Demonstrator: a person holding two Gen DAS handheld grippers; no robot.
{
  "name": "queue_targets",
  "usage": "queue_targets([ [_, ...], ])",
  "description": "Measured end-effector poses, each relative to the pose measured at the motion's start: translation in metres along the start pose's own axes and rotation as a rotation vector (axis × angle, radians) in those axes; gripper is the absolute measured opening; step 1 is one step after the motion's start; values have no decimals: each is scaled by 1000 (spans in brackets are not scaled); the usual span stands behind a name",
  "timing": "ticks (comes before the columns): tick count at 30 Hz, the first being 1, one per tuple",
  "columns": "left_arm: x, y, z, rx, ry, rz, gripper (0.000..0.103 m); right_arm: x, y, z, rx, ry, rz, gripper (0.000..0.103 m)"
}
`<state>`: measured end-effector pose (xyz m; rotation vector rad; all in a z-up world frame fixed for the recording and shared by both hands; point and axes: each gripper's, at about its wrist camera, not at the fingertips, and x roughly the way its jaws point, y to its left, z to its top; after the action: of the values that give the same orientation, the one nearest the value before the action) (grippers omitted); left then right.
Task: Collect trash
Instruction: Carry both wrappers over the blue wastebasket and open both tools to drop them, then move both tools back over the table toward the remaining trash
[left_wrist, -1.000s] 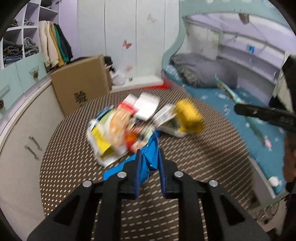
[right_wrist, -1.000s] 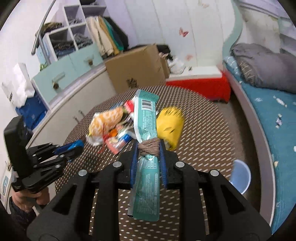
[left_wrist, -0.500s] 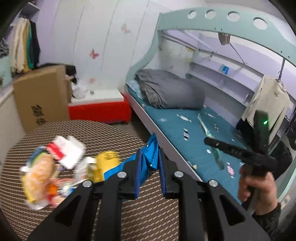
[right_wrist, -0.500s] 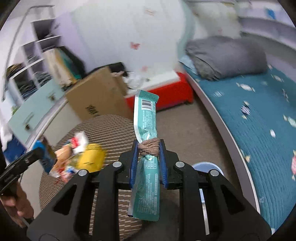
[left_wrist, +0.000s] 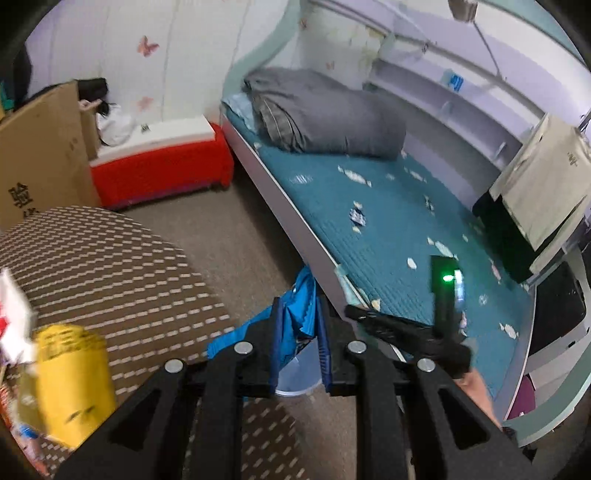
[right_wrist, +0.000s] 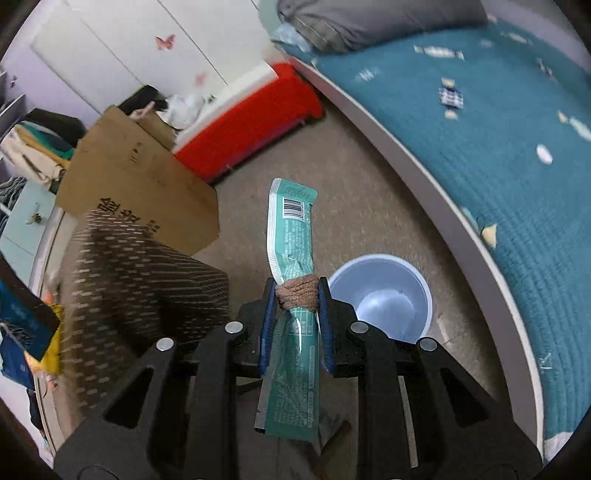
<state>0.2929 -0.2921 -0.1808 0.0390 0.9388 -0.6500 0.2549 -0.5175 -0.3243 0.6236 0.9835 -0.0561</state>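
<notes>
Right tongs (right_wrist: 294, 314): clamped on long teal foil wrapper (right_wrist: 293, 236), pale blue plastic bin (right_wrist: 380, 295) at 3 o'clock, likely for dropping. Left tongs (left_wrist: 300, 332): pinching crumpled blue wrapper (left_wrist: 295, 321) above bin.

The pale blue bin (left_wrist: 295, 380) is showing only as a sliver behind the left gripper (left_wrist: 299, 328), whose jaws are covering most of it; the blue wrapper (left_wrist: 295, 321) is disappearing between those jaws, its lower part hidden. Left of the bin, the yellow packet (left_wrist: 70, 376) is smearing with blur on the bench (left_wrist: 110, 266); the litter beside it is being cut by the picture's edge, too blurred to name. In the right wrist view the bench (right_wrist: 147, 280) is streaking with blur; the teal wrapper (right_wrist: 291, 236) is hiding part of the bin's (right_wrist: 380, 291) rim.
</notes>
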Motion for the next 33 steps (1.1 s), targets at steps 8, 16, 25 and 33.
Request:
queue_targets([
  [8, 81, -31, 11, 48, 123, 2, 17, 28, -50, 4, 147, 43, 6, 63],
  [16, 140, -54, 9, 108, 234, -21, 17, -28, -64, 17, 173, -70, 15, 68],
  [25, 173, -52, 18, 102, 262, 60, 91, -62, -59, 20, 163, -135, 9, 78],
  [33, 132, -46, 30, 119, 181, 111, 94, -90, -43, 17, 200, -224, 22, 97],
])
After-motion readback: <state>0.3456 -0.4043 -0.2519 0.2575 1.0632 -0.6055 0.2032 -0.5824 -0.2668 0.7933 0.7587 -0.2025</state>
